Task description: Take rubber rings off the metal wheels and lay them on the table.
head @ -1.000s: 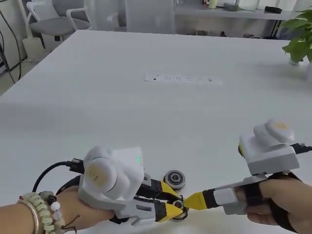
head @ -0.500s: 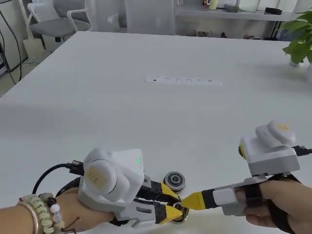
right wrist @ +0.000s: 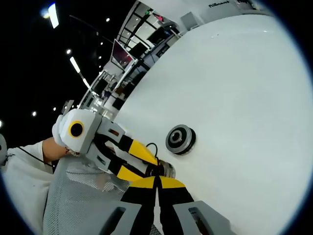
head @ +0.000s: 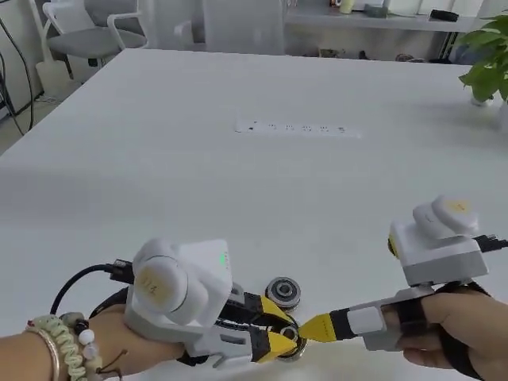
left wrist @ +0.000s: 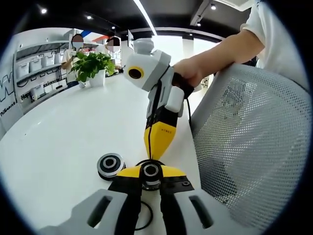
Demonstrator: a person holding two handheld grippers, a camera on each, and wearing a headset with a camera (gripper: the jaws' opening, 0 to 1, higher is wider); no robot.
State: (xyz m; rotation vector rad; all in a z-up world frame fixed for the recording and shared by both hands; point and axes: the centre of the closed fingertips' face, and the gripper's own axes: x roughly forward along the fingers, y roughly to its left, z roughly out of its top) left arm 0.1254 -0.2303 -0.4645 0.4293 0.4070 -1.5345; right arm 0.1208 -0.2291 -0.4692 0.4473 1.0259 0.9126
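A: Anything diff vs. a sec ago?

B: Barely. The table (head: 238, 175) sits the same in the head view, so no real camera shift. The left gripper (head: 279, 334) and right gripper (head: 305, 329) stay nose to nose at bottom ctr of that view. Neither has backed off.

A: Meaning what for the task?

B: Prob. the person is still working the rubber loose on the first wheel. Judging by that, the first ring isn't off yet.

A: Jaws?

B: In the left gripper view, the left gripper's two yellow tips pinch the held wheel (left wrist: 150, 171) from both sides, low ctr of the frame. The right gripper's jaws are pressed together into one point. In that same view the point comes down from above and meets the wheel's top edge. Whether any rubber is nipped btwn them can't be told, too small.

A: The other wheel?

B: The free wheel (head: 283, 291) lies flat on the table just above the tips in the head view, near but not touching. It has a dark band round its rim, so its ring looks to be on still.

A: And smaller stuff?

B: A thin black loop (left wrist: 149, 215) shows under the left jaws, bottom ctr of the left gripper view. Could be a ring, could be cable. Unclear.
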